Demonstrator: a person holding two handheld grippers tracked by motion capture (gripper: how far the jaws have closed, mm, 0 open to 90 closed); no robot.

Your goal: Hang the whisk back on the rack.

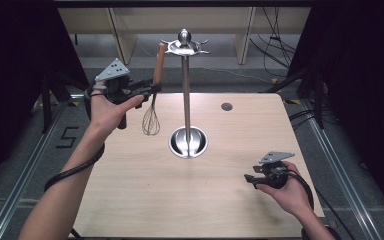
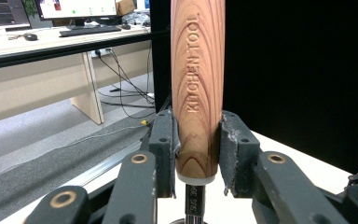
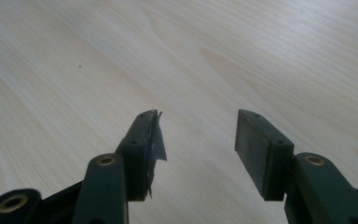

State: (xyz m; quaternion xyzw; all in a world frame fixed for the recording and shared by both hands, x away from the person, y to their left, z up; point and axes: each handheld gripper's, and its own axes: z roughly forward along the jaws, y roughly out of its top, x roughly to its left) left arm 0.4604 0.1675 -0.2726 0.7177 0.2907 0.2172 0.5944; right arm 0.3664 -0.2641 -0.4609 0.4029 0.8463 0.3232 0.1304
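A pale wooden table [image 1: 145, 200] fills the middle of the room, seen from above the person's side. Standing upright near its centre is a tall steel utensil stand [image 1: 186, 90]: a round dished base, a thin pole, and a crown of hooks at the top. Everything else is placed from this stand.

To the left of the stand, and raised to about the height of its hooks, the person's left hand [image 1: 111, 109] holds the left gripper [image 1: 152, 88]. Its jaws are clamped on both sides of the wooden handle of a whisk [image 1: 153, 95], low on the handle near the metal collar. The whisk hangs upright, handle up and wire loops down, just beside the pole and well above the table top. In the left gripper view the handle [image 2: 197, 88] stands vertical between the two black pads, with the words "KITCHEN TOOL" running along it.

To the right of the stand and nearer the person, the right hand [image 1: 290, 192] rests low over the table with the right gripper [image 1: 249, 179], well apart from the stand. Its jaws stand open with bare table [image 3: 121, 60] between them, holding nothing.
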